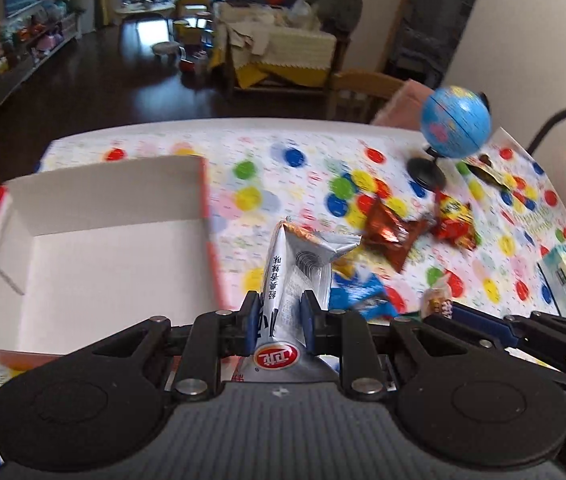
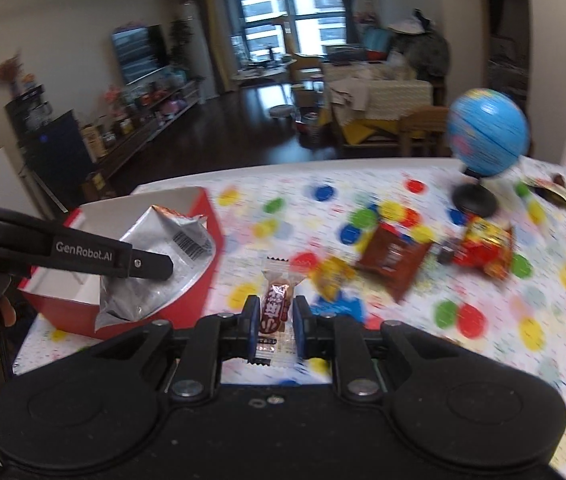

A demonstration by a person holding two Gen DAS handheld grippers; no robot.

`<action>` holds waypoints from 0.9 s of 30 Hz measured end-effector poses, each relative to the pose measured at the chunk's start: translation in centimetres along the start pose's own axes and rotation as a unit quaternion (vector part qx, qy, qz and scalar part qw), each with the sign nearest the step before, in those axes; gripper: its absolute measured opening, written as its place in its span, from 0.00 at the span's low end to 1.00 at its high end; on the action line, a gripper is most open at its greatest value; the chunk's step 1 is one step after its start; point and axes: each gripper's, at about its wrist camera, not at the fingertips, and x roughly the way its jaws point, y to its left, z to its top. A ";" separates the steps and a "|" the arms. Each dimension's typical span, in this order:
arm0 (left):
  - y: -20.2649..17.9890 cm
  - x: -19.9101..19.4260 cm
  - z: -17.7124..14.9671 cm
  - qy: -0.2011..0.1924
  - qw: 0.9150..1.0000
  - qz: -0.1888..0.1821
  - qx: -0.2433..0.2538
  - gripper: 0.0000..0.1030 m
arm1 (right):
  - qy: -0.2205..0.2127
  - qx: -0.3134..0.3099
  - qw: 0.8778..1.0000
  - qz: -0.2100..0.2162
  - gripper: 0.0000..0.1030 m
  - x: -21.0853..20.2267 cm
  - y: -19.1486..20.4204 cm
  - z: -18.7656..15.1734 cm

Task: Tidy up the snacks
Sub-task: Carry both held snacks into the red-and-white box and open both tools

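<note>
While the left gripper pinched a silver foil snack packet just beside the open red-and-white cardboard box, its floppy top risked snagging the rim; the right gripper clamped a small brown wrapped candy above the dotted counter.

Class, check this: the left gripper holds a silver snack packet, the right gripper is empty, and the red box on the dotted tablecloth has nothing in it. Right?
One error: the right gripper is not empty. The right wrist view shows it shut on a small brown candy. The left gripper does hold the silver snack packet, and the red box is empty.

The red box lies open-topped; a globe stands behind scattered snack packets.
</note>
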 end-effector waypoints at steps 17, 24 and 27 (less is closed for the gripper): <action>12.6 -0.6 0.5 -0.007 0.996 0.074 -0.052 0.21 | 0.020 -0.057 0.997 0.053 0.15 8.2 11.0 4.1; 16.1 2.0 0.5 0.013 0.993 0.097 -0.061 0.21 | 0.054 -0.067 0.995 0.052 0.15 12.1 13.1 3.8; 17.1 3.3 0.5 0.023 0.993 0.102 -0.061 0.21 | 0.071 -0.074 0.993 0.050 0.15 13.4 13.8 3.3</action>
